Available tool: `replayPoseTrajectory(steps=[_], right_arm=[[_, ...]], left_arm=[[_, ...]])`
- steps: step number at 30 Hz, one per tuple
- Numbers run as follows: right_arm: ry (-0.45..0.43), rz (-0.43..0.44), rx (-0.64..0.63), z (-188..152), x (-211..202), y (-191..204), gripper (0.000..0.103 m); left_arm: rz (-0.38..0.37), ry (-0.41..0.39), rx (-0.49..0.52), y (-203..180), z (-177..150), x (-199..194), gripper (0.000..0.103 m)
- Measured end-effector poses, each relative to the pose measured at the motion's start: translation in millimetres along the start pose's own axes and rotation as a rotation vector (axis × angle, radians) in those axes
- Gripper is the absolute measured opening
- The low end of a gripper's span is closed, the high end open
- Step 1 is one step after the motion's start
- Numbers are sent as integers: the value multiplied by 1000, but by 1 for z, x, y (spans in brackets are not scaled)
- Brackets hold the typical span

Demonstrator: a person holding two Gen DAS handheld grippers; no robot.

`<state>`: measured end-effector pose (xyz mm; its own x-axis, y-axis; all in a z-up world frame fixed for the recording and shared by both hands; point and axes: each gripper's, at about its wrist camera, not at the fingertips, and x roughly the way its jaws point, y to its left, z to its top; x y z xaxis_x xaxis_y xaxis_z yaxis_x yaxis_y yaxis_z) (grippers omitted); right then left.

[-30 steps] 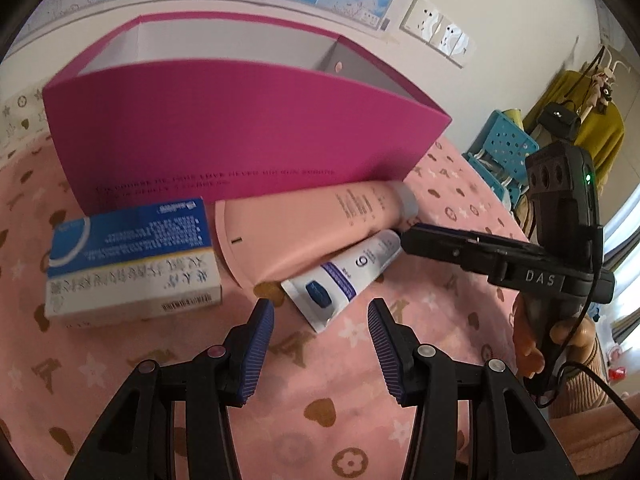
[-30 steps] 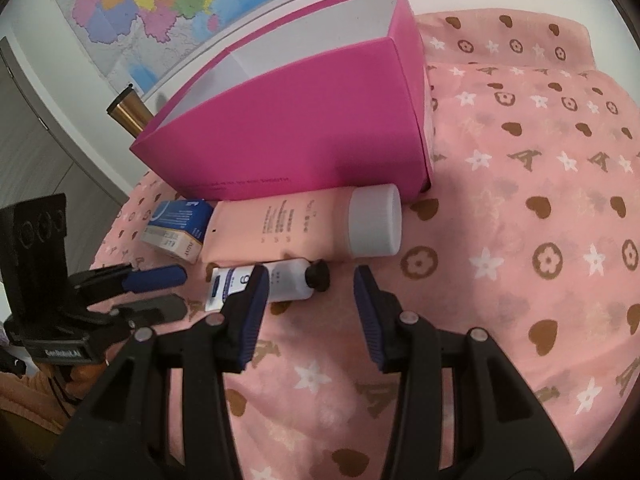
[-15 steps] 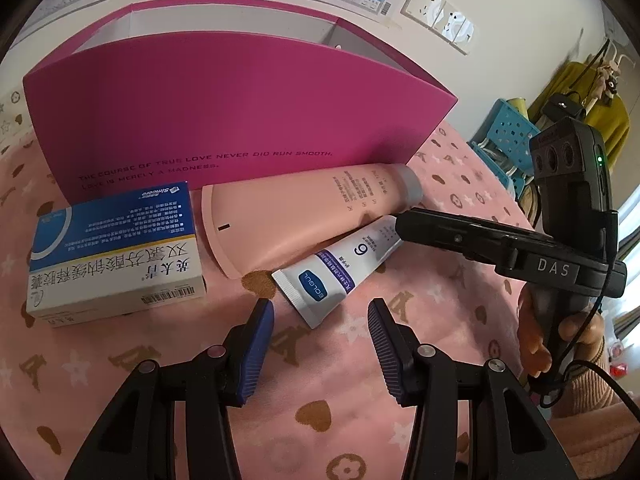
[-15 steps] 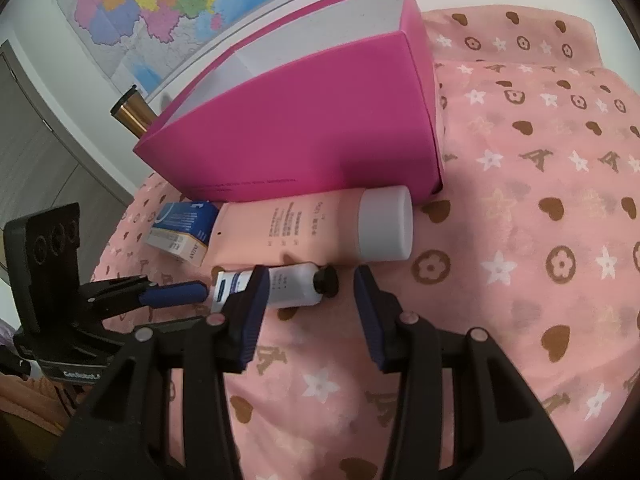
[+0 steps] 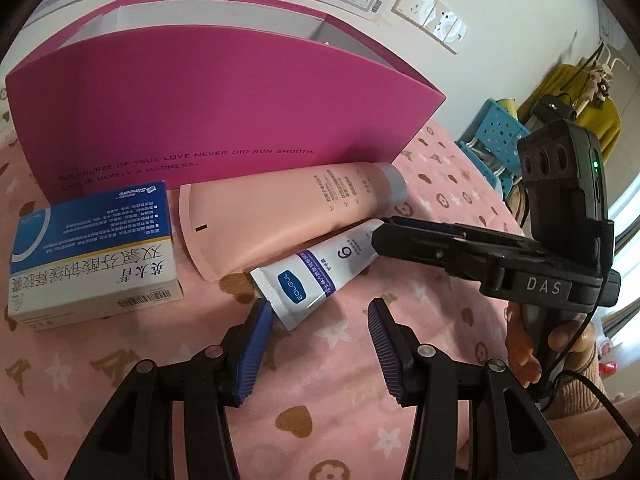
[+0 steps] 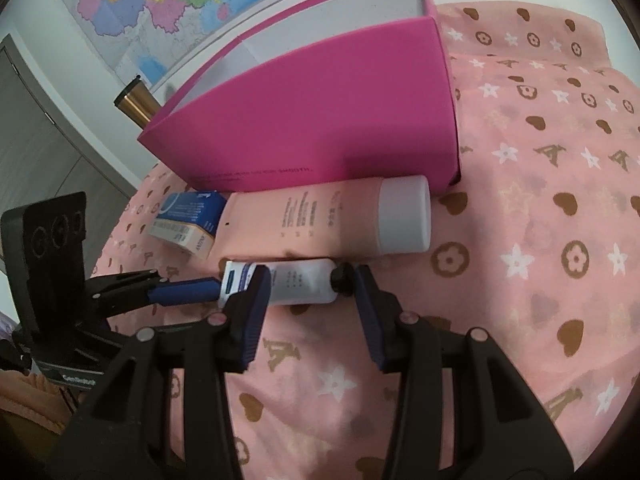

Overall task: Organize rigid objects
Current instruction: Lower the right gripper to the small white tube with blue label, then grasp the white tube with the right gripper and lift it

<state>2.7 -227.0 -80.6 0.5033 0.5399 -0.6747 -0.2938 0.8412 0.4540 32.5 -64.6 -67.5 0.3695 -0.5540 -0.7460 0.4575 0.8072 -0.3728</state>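
A small white tube (image 5: 320, 276) with a black cap (image 6: 342, 274) lies on the pink cloth in front of a large pink tube (image 5: 288, 216) with a white cap (image 6: 402, 214). A blue and white medicine box (image 5: 94, 252) lies to the left. Behind them stands an open magenta box (image 5: 208, 112). My left gripper (image 5: 320, 316) is open, its fingers at the small tube's crimped end. My right gripper (image 6: 308, 280) is open, its fingers straddling the small tube (image 6: 296, 282) lengthwise, close to both ends.
A pink patterned cloth (image 6: 540, 240) covers the table. A brass-coloured cylinder (image 6: 134, 104) stands behind the magenta box. A blue perforated crate (image 5: 496, 128) and hanging clothes are off the table's right side. A wall with a map and sockets is behind.
Both grippers have moved forward toward the small white tube. The right gripper's fingers now reach around it, and the left gripper's fingers are at its crimped end.
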Motion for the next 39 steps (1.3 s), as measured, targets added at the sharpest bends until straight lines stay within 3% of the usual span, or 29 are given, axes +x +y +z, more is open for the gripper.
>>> replayPoseTrajectory(steps=[14,18,22,29,36,39], right_arm=[[-14,-20,-9,-7,-9,4,46],[-12,-8,-21,-9,-11,9,45],[-1,-19,-35,-13,-5,13,40],[2,-27,6,-13,-6,2,40],[5,-10,5,-8,-2,5,40],[14,-12,-2,-9,3,5,41]], left_arm=[[-1,-5,0,-3,-1,0,50],[-52,-22,34,-16,0,-4,49],[5,-28,81,-24,-1,-4,49],[57,-39,-6,5,-3,-10,49],[-5,-11,-39,13,-3,-5,51],[-12,-8,-33,9,-1,-2,59]])
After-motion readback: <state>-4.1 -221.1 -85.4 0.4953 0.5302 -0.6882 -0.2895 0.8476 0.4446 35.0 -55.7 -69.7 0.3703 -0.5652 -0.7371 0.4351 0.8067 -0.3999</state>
